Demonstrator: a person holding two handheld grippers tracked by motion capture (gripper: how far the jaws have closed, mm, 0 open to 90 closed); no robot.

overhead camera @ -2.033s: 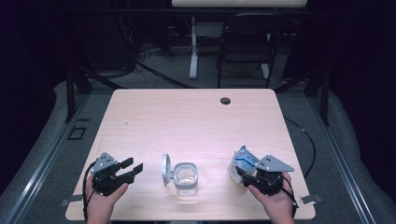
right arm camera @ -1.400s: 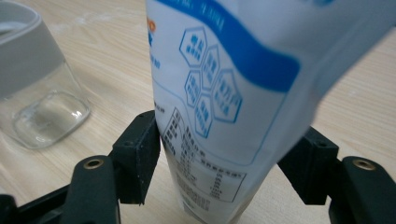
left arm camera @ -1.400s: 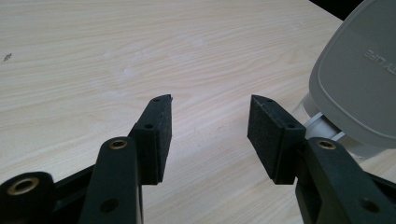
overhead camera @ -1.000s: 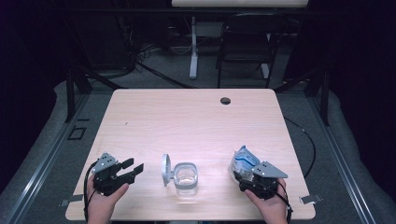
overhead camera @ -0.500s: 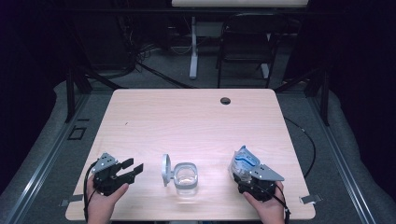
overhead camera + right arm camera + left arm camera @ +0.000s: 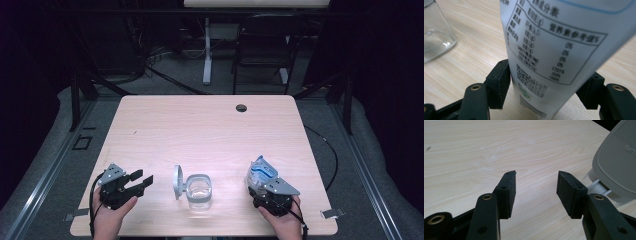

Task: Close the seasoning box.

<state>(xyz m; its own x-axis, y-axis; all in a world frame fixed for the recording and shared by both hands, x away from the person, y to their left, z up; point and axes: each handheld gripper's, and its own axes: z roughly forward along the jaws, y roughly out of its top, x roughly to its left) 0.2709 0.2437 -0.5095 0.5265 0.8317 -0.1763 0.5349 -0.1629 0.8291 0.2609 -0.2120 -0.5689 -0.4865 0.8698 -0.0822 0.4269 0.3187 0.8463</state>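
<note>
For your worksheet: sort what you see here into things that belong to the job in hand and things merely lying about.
In the job:
- white pouch, clamped in the right hand-held gripper
- clear container with its grey lid open
- left hand-held gripper, open

Lying about:
- black grommet in the table
- folding chair beyond

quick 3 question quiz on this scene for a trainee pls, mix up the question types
1. True or false: the right tongs are closed on the white pouch.
2. The left tongs are: A) gripping the lid, B) open with nothing between them, C) closed on the jar.
3. Fill in: the clear container sits on the table with its grey lid flipped ____.

Key: 1 true; 2 B; 3 open
</note>
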